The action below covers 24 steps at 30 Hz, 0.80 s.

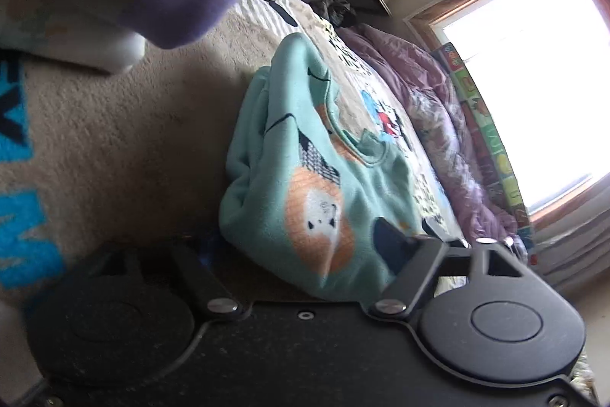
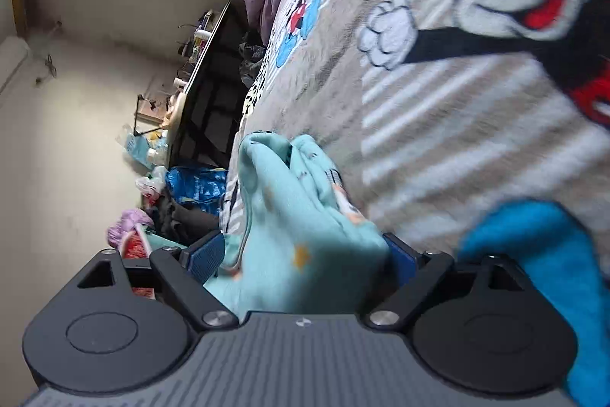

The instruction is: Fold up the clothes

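Bed blanket (image 2: 438, 147): fills the right of the frame
Mint garment (image 1: 312, 178): bunched on the blanket at centre, running between both claws
Right claw (image 2: 303, 256): parted around the cloth
Left claw (image 1: 289, 254): parted, cloth between

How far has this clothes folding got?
Partly done, it seems. The mint garment lies bunched and roughly doubled over on the cartoon blanket, not yet a neat flat stack. In hand: both the left gripper and right gripper have the cloth between their jaws. Whether they pinch it, I cannot tell. Left: flattening and final folds.
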Tool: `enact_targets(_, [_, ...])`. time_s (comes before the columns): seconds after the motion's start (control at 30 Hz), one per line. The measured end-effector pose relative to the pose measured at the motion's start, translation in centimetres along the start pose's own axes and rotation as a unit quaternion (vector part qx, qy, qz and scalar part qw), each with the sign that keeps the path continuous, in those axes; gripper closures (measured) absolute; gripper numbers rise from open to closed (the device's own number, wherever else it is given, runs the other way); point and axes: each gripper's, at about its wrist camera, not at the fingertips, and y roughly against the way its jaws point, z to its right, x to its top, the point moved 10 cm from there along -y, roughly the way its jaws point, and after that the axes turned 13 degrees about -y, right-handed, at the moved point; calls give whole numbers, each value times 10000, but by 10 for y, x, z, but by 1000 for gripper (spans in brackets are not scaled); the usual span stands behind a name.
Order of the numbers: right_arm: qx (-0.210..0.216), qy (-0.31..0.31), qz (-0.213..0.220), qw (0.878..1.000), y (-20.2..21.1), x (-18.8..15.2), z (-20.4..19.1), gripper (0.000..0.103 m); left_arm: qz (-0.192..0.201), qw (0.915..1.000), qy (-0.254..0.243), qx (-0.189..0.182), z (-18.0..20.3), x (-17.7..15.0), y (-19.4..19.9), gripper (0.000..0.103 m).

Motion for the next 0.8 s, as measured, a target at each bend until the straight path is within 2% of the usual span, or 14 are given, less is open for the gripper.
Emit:
enact_targets(0.03, [19, 31, -3, 10000, -7, 0, 0, 32, 15, 10000, 48, -5, -2, 1, -3, 45])
enact_targets(0.07, [54, 31, -12, 10000, -13, 1, 0, 50, 24, 9999, 104, -13, -4, 3, -5, 57])
enact_targets(0.1, [167, -52, -31, 9998, -17, 2, 3, 58, 47, 9999, 124, -47, -5, 5, -6, 61])
enact_targets(0.17, [562, -210, -66, 9982, -21, 4, 5, 62, 177, 9998, 63, -83, -6, 12, -5, 64])
enact_targets(0.27, [1175, -189, -176, 9927, -23, 3, -8, 65, 771, 9964, -226, -286, 7, 33, 11, 65])
enact_targets(0.33, [1732, -311, -214, 9842, -23, 6, -26, 65, 1029, 9932, -333, -423, 13, 45, 20, 65])
enact_targets(0.43, [2259, -257, -317, 9733, -37, 7, -53, 65, 700, 9973, -218, -101, -5, 40, 8, 57])
enact_targets(0.47, [2280, -88, -385, 9729, -48, 7, -57, 63, 577, 9982, -175, 16, -11, 37, 4, 41])
enact_targets(0.5, [1832, 168, -461, 9818, -68, 7, -46, 55, 454, 9988, -132, 133, -17, 35, -1, 24])
enact_targets(0.53, [1097, 180, -502, 9925, -86, 10, -26, 64, 330, 9991, -88, 251, -23, 32, -5, 25])
enact_targets(0.57, [870, 33, -498, 9950, -91, 14, -16, 68, 371, 9988, -210, 226, -21, 33, -2, 24])
enact_targets(0.6, [732, -54, -494, 9961, -93, 17, -12, 64, 350, 9989, -225, 195, -19, 33, 0, 21])
enact_targets(0.67, [763, 203, -503, 9956, -85, 16, -23, 43, 321, 9990, -276, 148, -16, 30, 3, 19])
enact_targets(0.8, [365, 728, -348, 9961, -62, 25, -22, 38, 232, 9984, -501, 141, -12, 21, 10, 18])
